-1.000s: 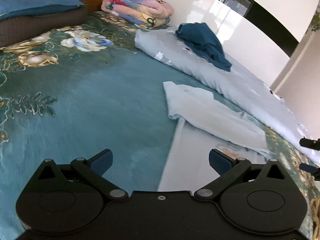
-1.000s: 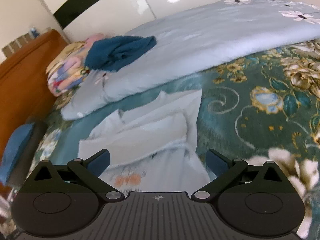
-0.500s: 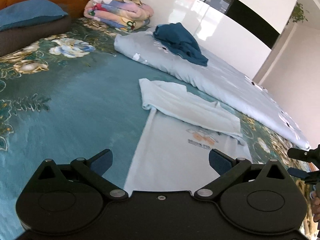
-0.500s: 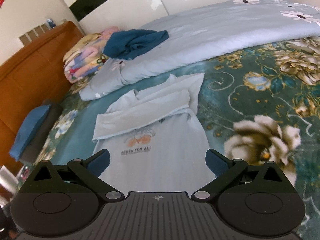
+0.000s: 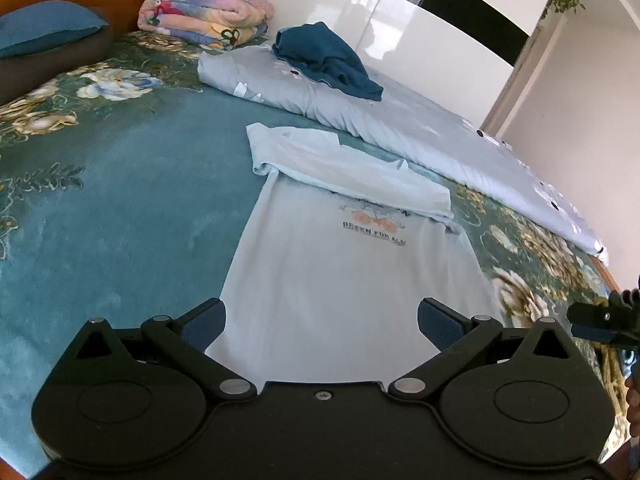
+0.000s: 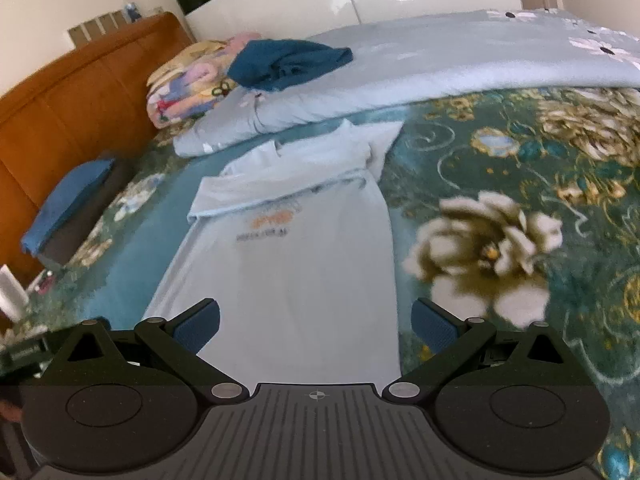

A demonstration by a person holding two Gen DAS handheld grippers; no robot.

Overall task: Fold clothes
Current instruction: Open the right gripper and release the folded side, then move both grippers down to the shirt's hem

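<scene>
Lying flat on the teal flowered bedspread (image 5: 120, 184), the pale blue t-shirt (image 5: 332, 280) has its sleeves folded across the chest above the print, hem nearest the cameras, so the body is probably set for the next fold. Left gripper (image 5: 320, 320) and right gripper (image 6: 315, 322) hang over the hem end, jaws spread wide and pinching nothing, likely lined up to grab the bottom corners. Beyond the collar sits a folded light blue quilt (image 5: 420, 136) with a dark blue garment (image 5: 324, 60) on it, plus a rolled floral blanket (image 5: 204, 20) by the headboard (image 6: 80, 92), all well apart from the shirt.
</scene>
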